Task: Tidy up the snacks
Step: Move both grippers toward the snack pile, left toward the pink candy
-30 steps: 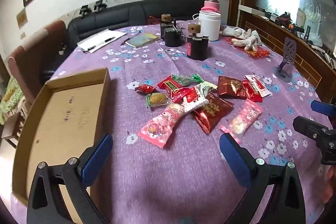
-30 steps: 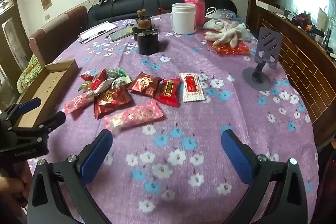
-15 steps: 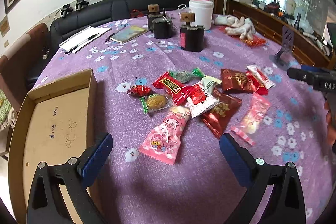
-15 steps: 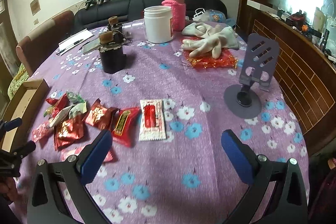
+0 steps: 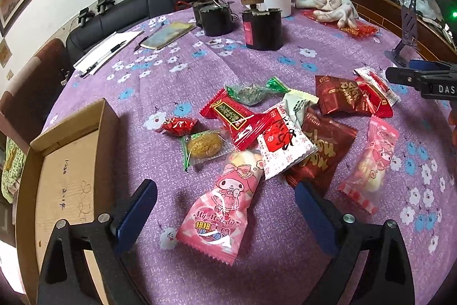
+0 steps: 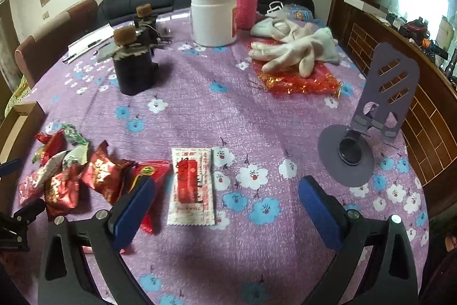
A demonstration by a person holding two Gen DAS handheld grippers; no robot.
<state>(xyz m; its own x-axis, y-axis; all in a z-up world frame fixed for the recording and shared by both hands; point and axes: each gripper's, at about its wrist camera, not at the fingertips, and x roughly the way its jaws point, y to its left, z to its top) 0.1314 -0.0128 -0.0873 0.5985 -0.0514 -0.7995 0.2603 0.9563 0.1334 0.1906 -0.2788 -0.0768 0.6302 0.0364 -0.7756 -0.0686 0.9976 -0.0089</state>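
1. My left gripper hangs low over the tabletop with its fingers spread wide and nothing between them.
2. The pink My Melody packet lies flat in the gap between those fingers, its near end level with the pads, touching neither.
3. Beyond it the rest of the snack pile spreads to the right; a second pink packet lies right of my right-hand finger.
4. The cardboard box sits open at the near left, just beside my left-hand finger.
5. My right gripper is also released, fingers wide apart and empty.
6. A white-and-red sachet lies flat between them, nearer the left-hand finger; a red packet lies partly under that finger's pad.
7. The purple phone stand stands far right of the sachet, well apart.
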